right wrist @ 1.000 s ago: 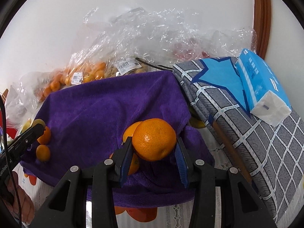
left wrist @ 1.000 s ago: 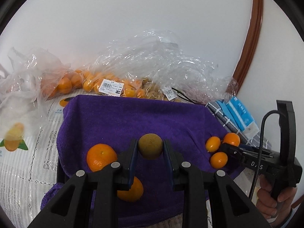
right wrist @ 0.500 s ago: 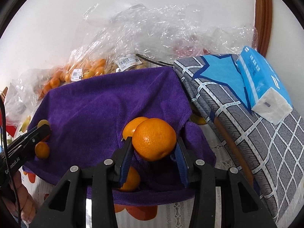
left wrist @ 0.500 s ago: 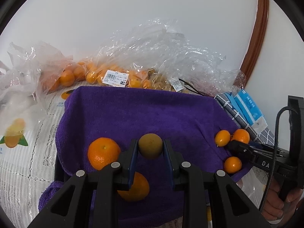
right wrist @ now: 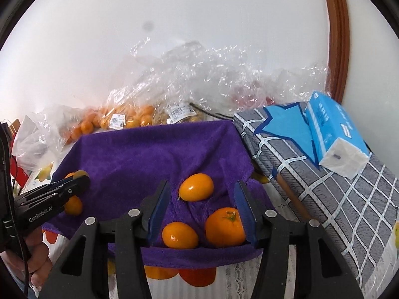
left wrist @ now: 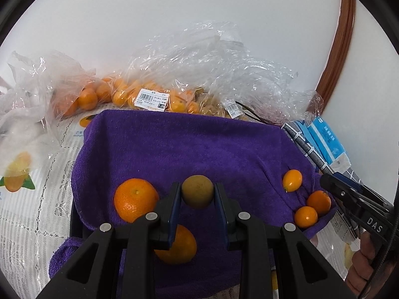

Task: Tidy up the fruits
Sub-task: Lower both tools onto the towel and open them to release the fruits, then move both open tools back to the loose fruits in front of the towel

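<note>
On the towel's right edge, right gripper just opened, empty, orange freed; may roll off. Left gripper clamping longan.

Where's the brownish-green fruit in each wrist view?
Left wrist: brownish-green fruit, lower centre, clamped in the left gripper over the purple towel.
Right wrist: far left, only its top shows, behind the left gripper's tip.
Shared landmark: blue tissue pack on the right in both.
</note>
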`<action>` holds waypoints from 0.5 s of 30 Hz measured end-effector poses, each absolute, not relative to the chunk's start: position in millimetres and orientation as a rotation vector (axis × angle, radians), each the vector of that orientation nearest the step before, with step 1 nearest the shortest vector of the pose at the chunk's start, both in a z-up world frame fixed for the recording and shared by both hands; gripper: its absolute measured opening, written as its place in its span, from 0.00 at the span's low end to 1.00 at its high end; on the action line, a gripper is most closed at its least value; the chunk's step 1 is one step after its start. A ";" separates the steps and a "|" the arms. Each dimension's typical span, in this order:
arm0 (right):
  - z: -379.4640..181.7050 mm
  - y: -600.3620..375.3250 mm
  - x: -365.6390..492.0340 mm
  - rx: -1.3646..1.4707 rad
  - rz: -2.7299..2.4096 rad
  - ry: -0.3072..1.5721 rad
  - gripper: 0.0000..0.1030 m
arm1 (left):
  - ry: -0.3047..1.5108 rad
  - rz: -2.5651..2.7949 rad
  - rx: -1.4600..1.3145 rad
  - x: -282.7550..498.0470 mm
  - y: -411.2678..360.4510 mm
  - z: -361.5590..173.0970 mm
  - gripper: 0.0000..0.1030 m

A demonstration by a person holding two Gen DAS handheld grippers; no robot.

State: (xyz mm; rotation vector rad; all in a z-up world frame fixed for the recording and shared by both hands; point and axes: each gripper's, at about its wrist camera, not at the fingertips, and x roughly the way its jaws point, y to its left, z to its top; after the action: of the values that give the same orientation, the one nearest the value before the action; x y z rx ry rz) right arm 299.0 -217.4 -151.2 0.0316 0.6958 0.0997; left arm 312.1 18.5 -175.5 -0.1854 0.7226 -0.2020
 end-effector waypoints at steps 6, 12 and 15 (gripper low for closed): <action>-141.1 -226.9 276.5 0.139 0.103 0.669 0.51 | 0.721 -0.203 -0.185 309.8 19.5 -173.9 0.25; -128.9 -236.5 250.7 0.161 0.066 0.709 0.51 | 0.676 -0.196 -0.218 297.5 27.8 -164.7 0.36; -125.8 -241.9 240.1 0.184 0.073 0.737 0.51 | 0.665 -0.188 -0.228 288.4 31.7 -159.6 0.36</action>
State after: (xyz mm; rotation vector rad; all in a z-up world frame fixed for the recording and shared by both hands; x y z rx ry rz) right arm 240.1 -241.9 -125.8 0.1842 0.7372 0.0727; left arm 288.4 31.7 -159.6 -0.2277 0.6650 -0.1876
